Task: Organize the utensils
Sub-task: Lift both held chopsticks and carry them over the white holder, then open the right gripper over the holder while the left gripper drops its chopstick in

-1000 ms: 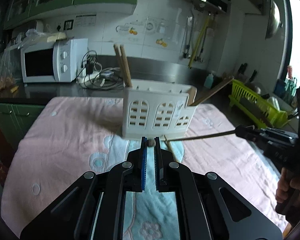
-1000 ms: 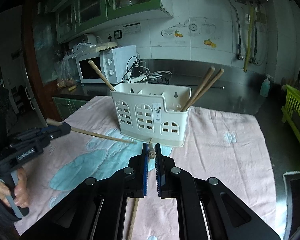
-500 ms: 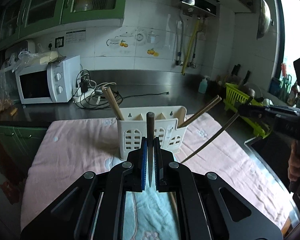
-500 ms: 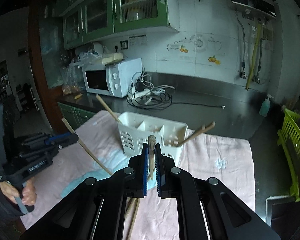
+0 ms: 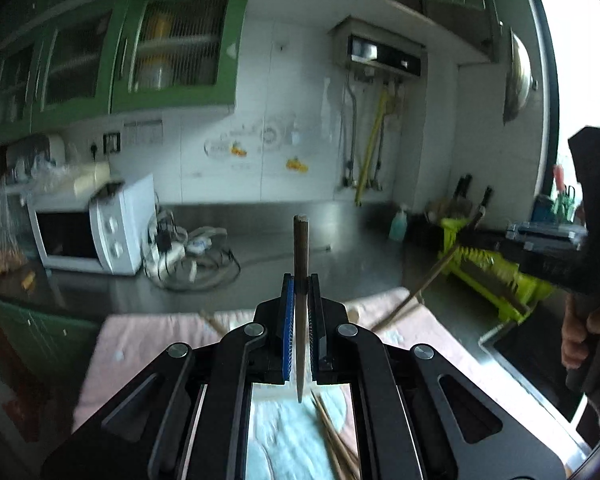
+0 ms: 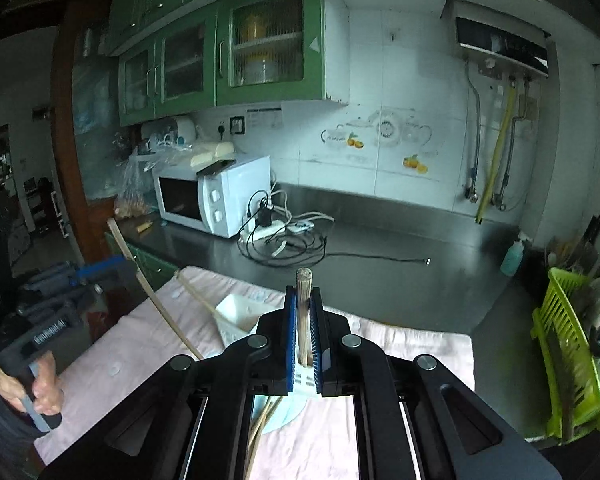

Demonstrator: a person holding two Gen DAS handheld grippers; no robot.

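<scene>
In the left wrist view my left gripper (image 5: 301,284) is shut on a dark chopstick (image 5: 300,248) that stands upright between the blue pads. At the right edge, a hand holds the right gripper (image 5: 540,248), with a slanted chopstick (image 5: 420,296) in it. In the right wrist view my right gripper (image 6: 303,292) is shut on a pale wooden chopstick (image 6: 303,312). The white utensil holder (image 6: 236,314) shows only a corner behind its fingers. The left gripper (image 6: 52,308) is raised at the far left. Several loose chopsticks (image 5: 332,432) lie on the cloth below.
A pink cloth (image 6: 140,344) with a blue patch covers the table. On the steel counter behind are a white microwave (image 6: 212,196) and tangled cables (image 6: 284,236). A green dish rack (image 6: 572,344) stands at the right, and a soap bottle (image 6: 514,256) stands near the wall.
Both grippers have risen well above the table, each with its chopstick. The holder has dropped low in both views and is now mostly hidden behind the fingers.
</scene>
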